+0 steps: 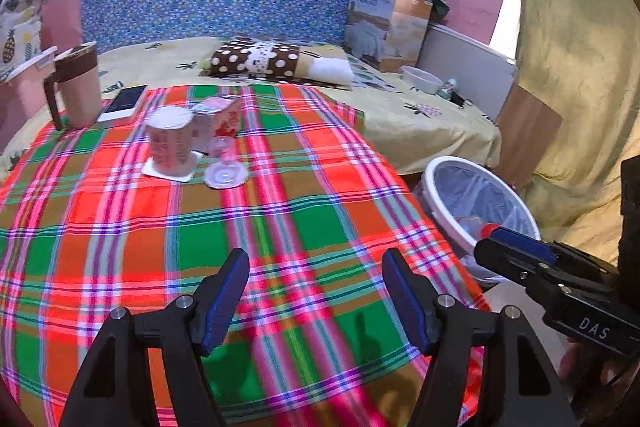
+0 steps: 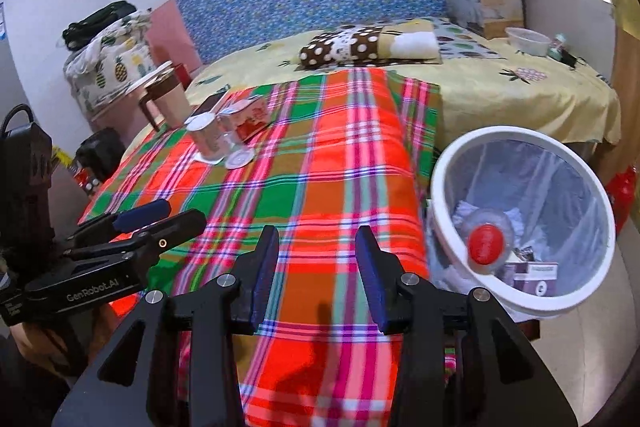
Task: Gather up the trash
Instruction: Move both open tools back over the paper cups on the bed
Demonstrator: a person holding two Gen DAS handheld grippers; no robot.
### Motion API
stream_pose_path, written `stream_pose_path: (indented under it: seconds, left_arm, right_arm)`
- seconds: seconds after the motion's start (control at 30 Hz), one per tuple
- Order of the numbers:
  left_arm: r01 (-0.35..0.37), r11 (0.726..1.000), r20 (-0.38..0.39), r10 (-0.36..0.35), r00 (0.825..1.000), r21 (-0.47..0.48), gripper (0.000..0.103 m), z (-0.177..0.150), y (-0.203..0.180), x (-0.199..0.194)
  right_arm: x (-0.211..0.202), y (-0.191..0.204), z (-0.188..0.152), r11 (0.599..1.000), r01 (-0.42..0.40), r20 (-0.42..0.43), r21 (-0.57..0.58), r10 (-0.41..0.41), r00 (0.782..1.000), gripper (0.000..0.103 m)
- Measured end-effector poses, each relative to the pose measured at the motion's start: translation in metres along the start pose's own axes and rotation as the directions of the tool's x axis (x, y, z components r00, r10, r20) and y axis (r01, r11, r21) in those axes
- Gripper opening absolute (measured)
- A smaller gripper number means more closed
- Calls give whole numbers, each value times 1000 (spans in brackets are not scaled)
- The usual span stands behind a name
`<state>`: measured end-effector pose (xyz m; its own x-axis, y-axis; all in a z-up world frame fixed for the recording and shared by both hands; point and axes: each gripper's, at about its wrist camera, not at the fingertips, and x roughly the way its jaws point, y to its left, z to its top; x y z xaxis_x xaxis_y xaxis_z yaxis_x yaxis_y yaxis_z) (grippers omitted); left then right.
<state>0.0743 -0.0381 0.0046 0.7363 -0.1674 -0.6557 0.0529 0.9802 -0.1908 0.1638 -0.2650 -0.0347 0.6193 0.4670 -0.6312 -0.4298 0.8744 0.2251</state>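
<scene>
Bottle lies in bin; both hand-held grippers, left and right, gape empty.

Room bright, colours oversaturated. Daylight glare blown out beside curtain at right. Soft finger shadows on plaid cloth. Slight motion blur in near cloth. Strong fisheye bending, black vignette in corners, both views.

On the plaid cloth spread over the bed, a paper cup, a carton and a small stemmed glass cluster toward its far left. A mug and phone lie behind them. The bin stands on the floor just right of the bed, with a bottle inside.
</scene>
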Motion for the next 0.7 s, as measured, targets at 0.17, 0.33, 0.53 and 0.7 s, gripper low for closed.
stream_pose_path:
  seconds: [0.17,0.33,0.53,0.7]
  left_arm:
    - [-68,998,34,68,997,-14,68,0,17,-8]
    - [-72,996,45,74,996,-56,68,5,37,-12]
    - [-96,990,31,100,995,-102,68,11,66,-9]
    - [-124,985,36,129,991,-116,68,18,84,-9]
  right_arm:
    - [5,12,3,999,-12,-16,-38,11,1000,42]
    - [11,21,8,998,-22,-23,-52,21,1000,42]
    - [19,34,15,997,-39,-28,-69,37,999,42]
    - [24,41,20,996,-46,-27,-79,44,999,42]
